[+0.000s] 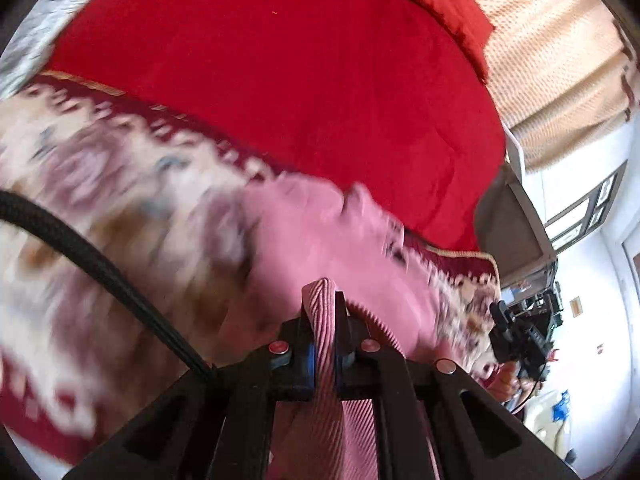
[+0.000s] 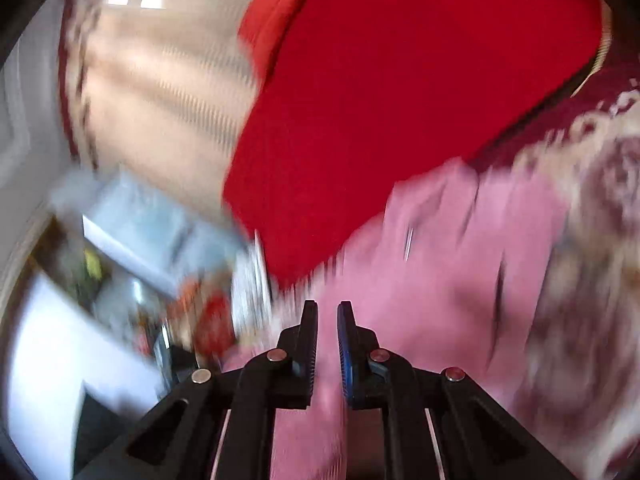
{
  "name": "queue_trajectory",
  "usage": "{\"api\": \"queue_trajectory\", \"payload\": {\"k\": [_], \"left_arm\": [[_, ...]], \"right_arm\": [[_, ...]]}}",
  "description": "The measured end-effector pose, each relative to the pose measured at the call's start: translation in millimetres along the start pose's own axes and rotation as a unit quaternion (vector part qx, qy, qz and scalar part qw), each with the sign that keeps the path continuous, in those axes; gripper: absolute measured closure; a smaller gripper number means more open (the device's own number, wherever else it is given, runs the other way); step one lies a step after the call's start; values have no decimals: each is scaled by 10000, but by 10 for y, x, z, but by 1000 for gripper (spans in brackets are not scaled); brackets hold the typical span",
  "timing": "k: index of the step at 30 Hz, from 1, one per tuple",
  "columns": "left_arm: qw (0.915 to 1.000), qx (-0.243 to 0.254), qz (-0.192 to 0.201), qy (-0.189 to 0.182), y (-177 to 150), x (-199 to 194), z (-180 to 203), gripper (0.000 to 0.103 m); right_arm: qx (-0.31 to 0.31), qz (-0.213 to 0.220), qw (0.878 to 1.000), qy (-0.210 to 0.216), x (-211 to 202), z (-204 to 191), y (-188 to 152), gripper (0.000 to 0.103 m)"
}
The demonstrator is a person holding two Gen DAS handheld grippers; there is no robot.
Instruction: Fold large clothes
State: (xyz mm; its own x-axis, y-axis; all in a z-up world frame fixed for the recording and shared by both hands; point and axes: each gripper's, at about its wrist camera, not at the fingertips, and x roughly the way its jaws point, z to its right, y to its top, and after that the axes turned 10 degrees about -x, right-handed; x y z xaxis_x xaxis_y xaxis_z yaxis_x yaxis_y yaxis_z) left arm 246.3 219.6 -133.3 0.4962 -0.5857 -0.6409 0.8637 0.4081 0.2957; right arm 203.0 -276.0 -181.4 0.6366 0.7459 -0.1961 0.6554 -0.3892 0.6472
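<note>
The left tool (image 1: 325,308) is clamped narrow on a ribbed band of the pink knitted garment (image 1: 320,240), most likely a cuff or hem; the band stands up between the two black fingers and its fine ridges run along the grip. Holding the garment by a firm edge like this looks meant to lift one side cleanly so it can be carried over for a fold. The garment's smooth pink body trails away from the grip and sags over a cream and maroon patterned blanket (image 1: 100,184), woolly and blurred, which lies on the bed. Beyond that spreads a plain red bedspread (image 1: 280,60), flat and matte, with a red cushion (image 1: 444,0) at its far corner and pale woven curtains (image 1: 560,60) behind. A black braided cable (image 1: 100,264) curves across the lower left of this view. Far right in the same view the other tool shows as a small dark shape, too small to read.

In the right wrist view the right tool (image 2: 328,312) also stands narrow, its ridged blue and black pads almost together with pink cloth (image 2: 440,260) filling the slot, so it appears to pinch another part of the same garment. With both edges gripped, the garment hangs between the two tools above the bed, partly resting on the blanket. Heavy blur hides any seams, so which part the right side holds I cannot tell.
</note>
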Motion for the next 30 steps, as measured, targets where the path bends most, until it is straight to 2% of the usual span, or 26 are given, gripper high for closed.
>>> {"api": "queue_trajectory", "payload": {"k": [2, 4, 5, 7, 8, 9, 12, 14, 15, 17, 19, 20, 21, 22, 23, 25, 26, 27, 30], "left_arm": [[9989, -120, -409, 196, 337, 422, 77, 94], [9976, -187, -569, 351, 430, 716, 65, 94], [9970, -164, -627, 423, 422, 871, 41, 94], [9967, -134, -616, 512, 305, 926, -19, 94], [9970, -127, -594, 478, 223, 916, -65, 94], [9973, -164, -558, 438, 156, 906, -116, 94], [9978, -292, -450, 384, 82, 836, -219, 94], [9978, -316, -393, 442, 68, 752, -228, 94], [9977, -349, -381, 443, 81, 738, -240, 94], [9979, -338, -317, 458, 59, 647, -221, 94], [9980, -273, -271, 507, 48, 599, -194, 94], [9980, -260, -230, 523, 34, 546, -182, 94], [9981, -268, -199, 516, 32, 514, -184, 94], [9982, -282, -163, 504, 38, 474, -182, 94], [9983, -300, -124, 479, 53, 428, -181, 94], [9988, -307, -87, 364, 100, 369, -146, 94], [9991, -260, -89, 335, 148, 358, -88, 94], [9991, -209, -86, 347, 189, 365, -30, 94], [9995, -60, 53, 289, 440, 427, 224, 94]], "right_arm": [[186, 270, 9992, -232, 27, 221, 282, 91], [37, 153, 9987, -490, 104, 232, 380, 88], [-183, -71, 9981, -581, 158, 186, 369, 86], [-474, -678, 9951, -536, 225, 124, 222, 62], [-493, -906, 9935, -479, 245, 96, 113, 21], [-439, -1089, 9925, -346, 235, 74, -35, 12], [-341, -1408, 9889, 324, 154, -37, -421, 12], [121, -1549, 9854, 692, 187, -46, -634, 12], [523, -1692, 9802, 884, 266, -27, -799, 12], [912, -1976, 9702, 1069, 448, -21, -1033, 12], [1203, -2224, 9603, 1180, 636, -82, -1284, 13], [1309, -2213, 9571, 1337, 689, -128, -1342, 21], [1367, -2089, 9566, 1504, 724, -167, -1352, 46], [1241, -1887, 9604, 1634, 723, -270, -1305, 66], [1007, -1791, 9658, 1580, 708, -363, -1229, 91], [601, -1429, 9767, 1485, 590, -535, -989, 96], [452, -1019, 9821, 1521, 478, -602, -787, 96], [355, -795, 9850, 1490, 408, -622, -646, 97], [52, -33, 9939, 1098, 259, -618, -61, 97]]}}
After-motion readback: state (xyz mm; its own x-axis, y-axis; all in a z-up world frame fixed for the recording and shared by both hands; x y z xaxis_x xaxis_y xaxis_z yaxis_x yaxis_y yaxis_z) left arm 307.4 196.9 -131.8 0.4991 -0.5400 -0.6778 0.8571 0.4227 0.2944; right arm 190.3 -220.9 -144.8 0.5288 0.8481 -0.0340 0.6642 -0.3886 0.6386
